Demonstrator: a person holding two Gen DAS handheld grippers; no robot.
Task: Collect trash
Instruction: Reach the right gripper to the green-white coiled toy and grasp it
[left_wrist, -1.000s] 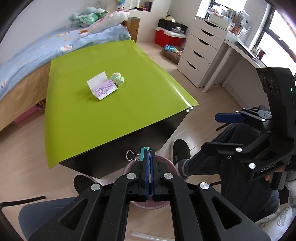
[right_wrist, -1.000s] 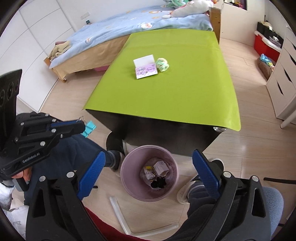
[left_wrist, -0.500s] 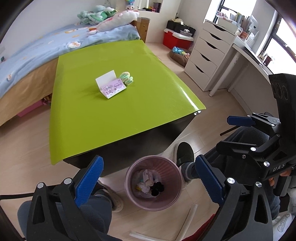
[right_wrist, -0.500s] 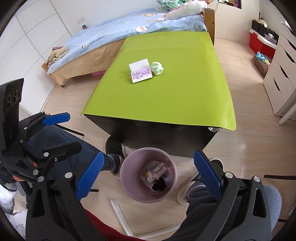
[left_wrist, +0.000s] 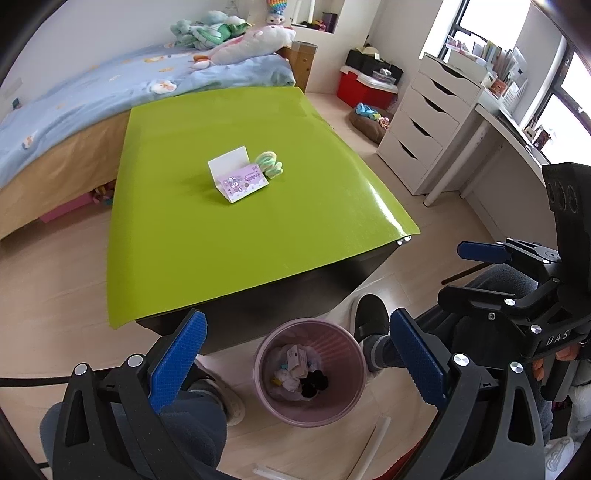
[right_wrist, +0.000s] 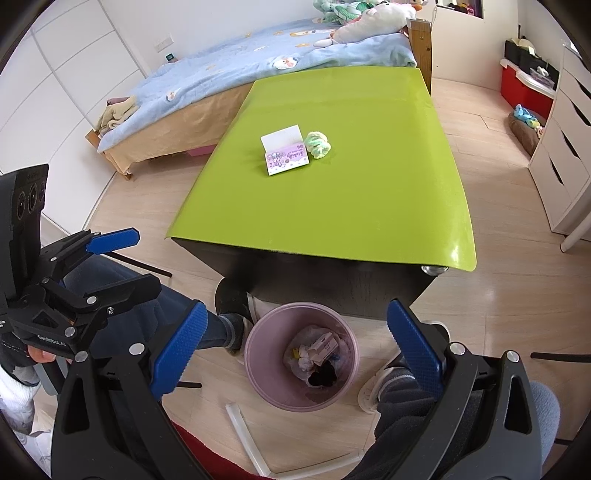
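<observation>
A pink trash bin (left_wrist: 332, 402) (right_wrist: 273, 391) stands on the floor in front of the green table (left_wrist: 229, 236) (right_wrist: 332, 206), with several bits of trash inside. On the table lie an open pink card packet (left_wrist: 242, 181) (right_wrist: 286, 157) and a green-and-white scrunchie (left_wrist: 270, 164) (right_wrist: 317, 143) beside it. My left gripper (left_wrist: 295, 354) is open and empty above the bin. My right gripper (right_wrist: 291, 343) is open and empty above the bin. Each gripper shows in the other's view, the right one (left_wrist: 480, 254) and the left one (right_wrist: 114, 236).
A bed (left_wrist: 74, 110) with plush toys is behind the table. A white drawer unit (left_wrist: 424, 125) and a desk stand at the right. The person's legs and feet (right_wrist: 229, 306) flank the bin. White tubes (right_wrist: 243, 432) lie on the floor.
My left gripper was shut on a teal binder clip one second ago; it opened and the clip is gone from its jaws. Both cameras rose and tilted toward the table.
</observation>
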